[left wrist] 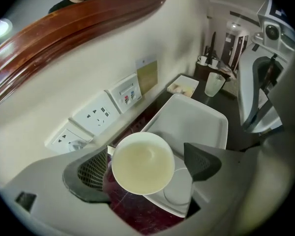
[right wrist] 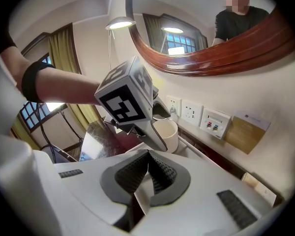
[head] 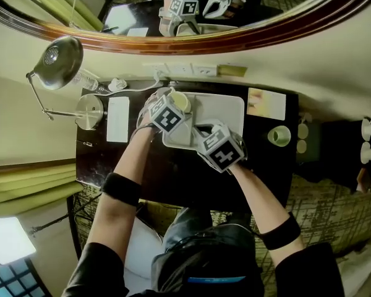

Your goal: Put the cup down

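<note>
- The desk lamp [head: 59, 60] stands at the left end of the dark tabletop [head: 136, 166], well apart from the work; it needs no attention.
- The left gripper [left wrist: 146, 165] points steeply down with its fingers [left wrist: 93, 170] spread wide; the cup [head: 180, 101] stands upright between them on the tray's far left corner, seemingly set down already.
- To finish well, I would lift that gripper straight up, keeping both pads off the cup's wall; the left pad looks very near the rim, so any sideways drift could tip it.
- The tray [head: 226, 107] lies flat near the wall sockets; its middle is bare.
- The right gripper [right wrist: 148, 173] has its fingers pressed together on a thin white edge, apparently the tray's near rim; holding on steadies the tray during the lift.
</note>
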Demonstrator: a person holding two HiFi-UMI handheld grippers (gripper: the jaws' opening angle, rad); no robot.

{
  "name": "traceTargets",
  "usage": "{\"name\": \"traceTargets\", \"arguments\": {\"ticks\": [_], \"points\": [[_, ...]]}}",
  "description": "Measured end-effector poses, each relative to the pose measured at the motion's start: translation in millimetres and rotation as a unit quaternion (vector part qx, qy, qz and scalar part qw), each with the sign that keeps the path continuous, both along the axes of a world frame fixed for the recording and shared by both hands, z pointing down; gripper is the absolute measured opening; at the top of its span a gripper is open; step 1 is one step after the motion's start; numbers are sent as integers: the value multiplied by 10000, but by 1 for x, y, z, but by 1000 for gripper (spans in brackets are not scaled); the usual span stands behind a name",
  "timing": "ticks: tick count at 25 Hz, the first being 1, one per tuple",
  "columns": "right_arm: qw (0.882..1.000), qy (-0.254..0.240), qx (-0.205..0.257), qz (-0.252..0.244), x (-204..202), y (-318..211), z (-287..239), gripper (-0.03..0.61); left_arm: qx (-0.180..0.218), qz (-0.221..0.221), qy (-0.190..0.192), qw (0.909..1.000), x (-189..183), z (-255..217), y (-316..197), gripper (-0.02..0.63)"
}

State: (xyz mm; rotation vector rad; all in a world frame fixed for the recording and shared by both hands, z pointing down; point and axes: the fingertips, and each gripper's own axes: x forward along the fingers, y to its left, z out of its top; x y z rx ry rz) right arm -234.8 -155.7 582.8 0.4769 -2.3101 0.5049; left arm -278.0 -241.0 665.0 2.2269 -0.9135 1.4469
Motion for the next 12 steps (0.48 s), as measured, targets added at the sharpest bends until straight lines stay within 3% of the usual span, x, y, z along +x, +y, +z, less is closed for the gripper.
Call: {"name": "traceTargets", "arguments": {"ticks": [7, 9, 12], "points": [[10000, -2, -27, 37, 9, 2, 3, 8, -30, 6, -211, 9998, -1, 14, -2, 485], [10000, 4, -30, 62, 12, 2, 3, 8, 59, -45, -308, 9995, -4, 14, -5, 417], [9999, -2, -33, 95, 15, 2, 4, 8, 88, -85, -358, 9993, -5, 13, -6, 413]]}}
